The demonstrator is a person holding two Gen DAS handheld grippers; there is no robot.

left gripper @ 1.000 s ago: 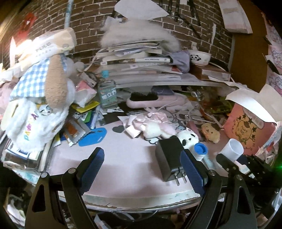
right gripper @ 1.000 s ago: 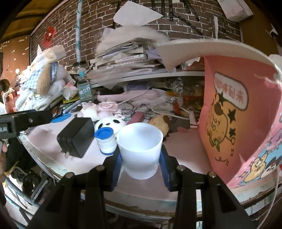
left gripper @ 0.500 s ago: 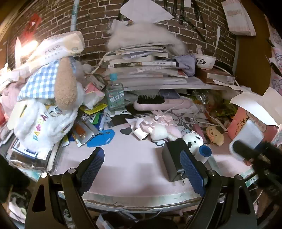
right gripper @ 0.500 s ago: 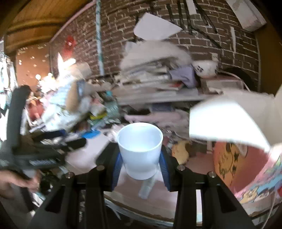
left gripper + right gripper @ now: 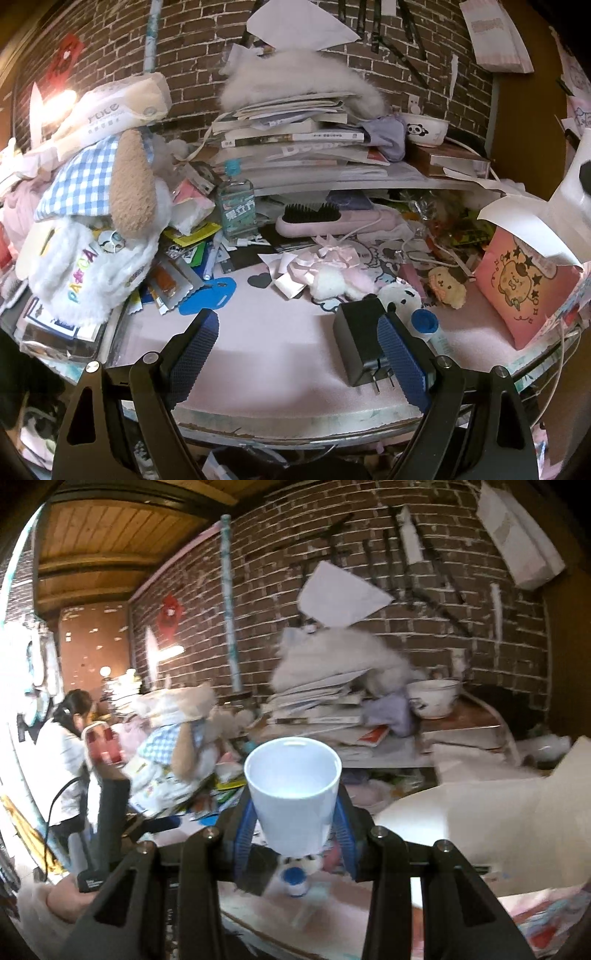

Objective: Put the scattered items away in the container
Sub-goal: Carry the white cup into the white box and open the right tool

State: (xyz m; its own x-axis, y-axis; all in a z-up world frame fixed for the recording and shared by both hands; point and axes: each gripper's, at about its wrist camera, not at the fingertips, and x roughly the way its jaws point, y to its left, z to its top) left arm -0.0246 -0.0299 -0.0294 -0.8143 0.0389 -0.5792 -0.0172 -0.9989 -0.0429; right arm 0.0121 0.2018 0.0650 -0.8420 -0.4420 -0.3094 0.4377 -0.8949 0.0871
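Note:
My right gripper [image 5: 295,825] is shut on a white plastic cup [image 5: 293,794] and holds it upright, high above the pink table. In the left wrist view the cup [image 5: 576,192] shows at the far right, above the pink cartoon box [image 5: 524,288] with its white flap [image 5: 517,218] open. My left gripper [image 5: 298,350] is open and empty near the table's front edge. A black charger [image 5: 356,343] lies just inside its right finger. A blue-capped bottle [image 5: 424,321], a panda plush [image 5: 400,295] and a white-pink plush [image 5: 332,280] lie beyond.
A big plush dog [image 5: 96,221] and packets crowd the left. Stacked books [image 5: 295,140], a panda bowl [image 5: 424,129], a pink hairbrush [image 5: 332,221] and a clear bottle [image 5: 236,210] fill the back. A person in white [image 5: 62,757] sits far left.
My right gripper has lifted the white cup off the table and raised it high beside the box flap. The left gripper has stayed open and almost still.

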